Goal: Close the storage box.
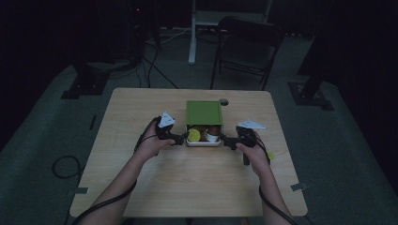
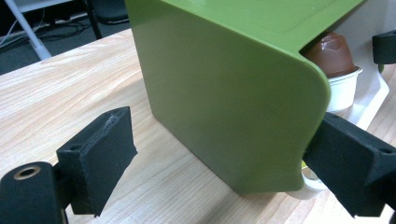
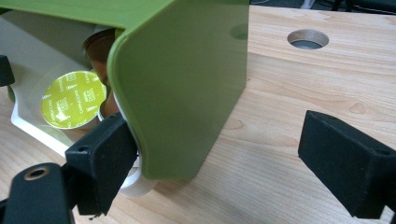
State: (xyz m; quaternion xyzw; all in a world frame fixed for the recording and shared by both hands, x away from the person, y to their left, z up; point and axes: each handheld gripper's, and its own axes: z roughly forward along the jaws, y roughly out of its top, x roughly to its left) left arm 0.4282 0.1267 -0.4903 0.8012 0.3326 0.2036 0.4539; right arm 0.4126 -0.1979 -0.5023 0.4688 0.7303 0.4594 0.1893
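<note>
A wooden table (image 1: 187,183) is seen, and near its middle a white tray (image 1: 203,143) of coffee capsules stands under a green lid (image 1: 203,113). The lid is pushed back, so the front of the tray is uncovered; a yellow-green capsule (image 1: 194,135) and a brown one (image 1: 212,131) are seen there. The step in hand seems to be the sliding of the lid over the tray, though which way cannot be told. For the next move, even pressure from both sides is probably needed.

The left gripper (image 1: 184,138) is held wide open; one pad (image 2: 355,170) touches the lid's front corner, the other stands free. The right gripper (image 1: 224,139) is also held apart; one pad (image 3: 105,156) rests against the lid edge, the other (image 3: 348,161) is well away. Nothing is clamped.
</note>
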